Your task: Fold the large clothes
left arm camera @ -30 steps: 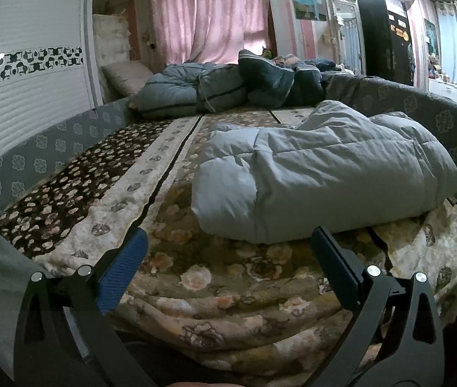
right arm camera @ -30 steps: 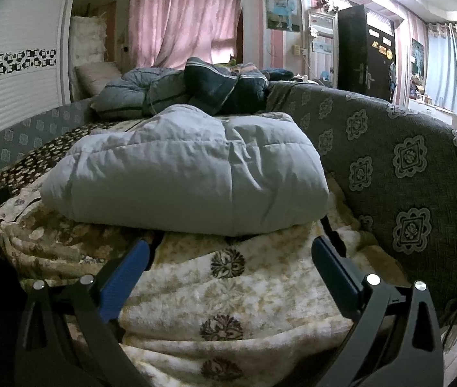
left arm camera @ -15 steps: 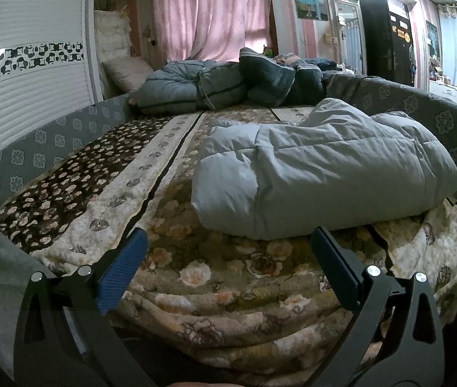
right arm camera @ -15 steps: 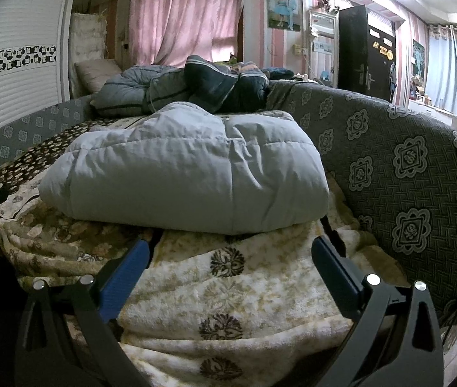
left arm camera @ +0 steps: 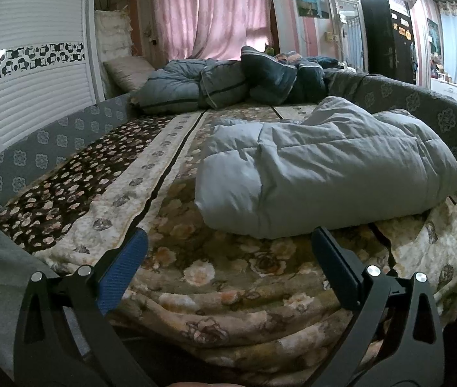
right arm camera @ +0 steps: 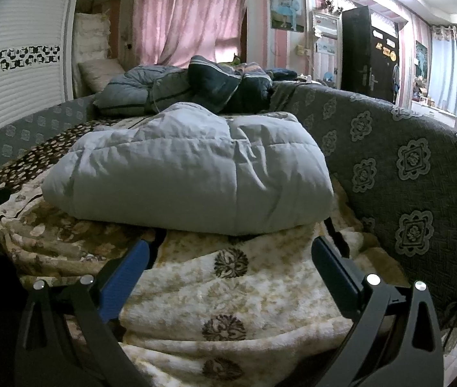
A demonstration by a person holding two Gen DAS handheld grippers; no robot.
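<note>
Scene: A pale grey padded coat [left arm camera: 325, 167] lay bundled on a floral blanket [left arm camera: 228, 277] spread across a bed, in a room with pink curtains [left arm camera: 209, 9] at the far end.

Garment: The coat sat on the right half of the bed, close against the grey patterned side panel [right arm camera: 405, 167], already doubled into a thick, puffy parcel with its near edge facing both cameras.

Left hand-held gripper: The left hand-held gripper [left arm camera: 228, 258] hovered over the near edge of the blanket, its jaws spread wide and holding nothing, short of the coat's near left corner.

Right hand-held gripper: The right hand-held gripper [right arm camera: 228, 258] also stood wide apart and empty, low over the cream part of the blanket [right arm camera: 235, 293], just short of the coat's near right edge.

Step in hand: Judged from the pose, both tools were lined up for a reach to the bundle's near edge, either to fold once more or to square it.

Doing it well: Each tool would likely need to bite through every layer at a corner, not only the top skin, since slippery padded fabric tends to spring open; lifting both corners level should keep the fold straight.

Risk: Pinching the blanket along with the coat appeared the likeliest slip.

Background: Darker quilts [left arm camera: 222, 84] were heaped at the far end, well apart from the work.
</note>
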